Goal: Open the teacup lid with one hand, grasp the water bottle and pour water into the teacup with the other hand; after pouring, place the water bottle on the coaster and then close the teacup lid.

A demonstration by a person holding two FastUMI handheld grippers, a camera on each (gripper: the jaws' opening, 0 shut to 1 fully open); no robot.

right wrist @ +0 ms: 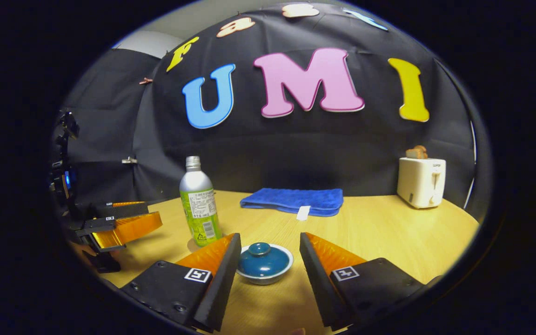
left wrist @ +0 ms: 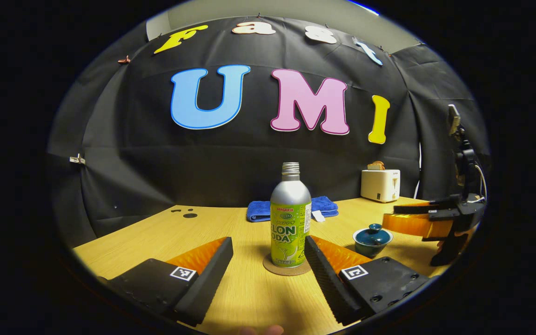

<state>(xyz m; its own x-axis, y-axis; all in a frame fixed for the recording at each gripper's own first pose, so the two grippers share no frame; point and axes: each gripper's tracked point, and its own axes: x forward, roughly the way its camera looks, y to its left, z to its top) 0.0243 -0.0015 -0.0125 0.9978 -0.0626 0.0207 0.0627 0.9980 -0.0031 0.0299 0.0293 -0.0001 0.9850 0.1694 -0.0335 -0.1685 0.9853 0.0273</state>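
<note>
Both tongs gape apart: left tongs (left wrist: pixel 268 258) flank the upright water bottle (left wrist: pixel 290 218), right tongs (right wrist: pixel 268 256) the lidded teacup (right wrist: pixel 264 264).

1. Water bottle (left wrist: pixel 290 218): green printed label with large lettering on the front. In the right gripper view the back carries fine print and a barcode, too small to read.
2. Left gripper (left wrist: pixel 268 242): a square black-and-white coded marker on each finger.
3. Right gripper (right wrist: pixel 270 237): the same markers.
4. Toaster (right wrist: pixel 420 181): a small mark near the top, illegible.

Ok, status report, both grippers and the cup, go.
Left gripper open, flanking bottle on coaster. Right gripper open, flanking teacup, lid on. Nothing blocking.
</note>
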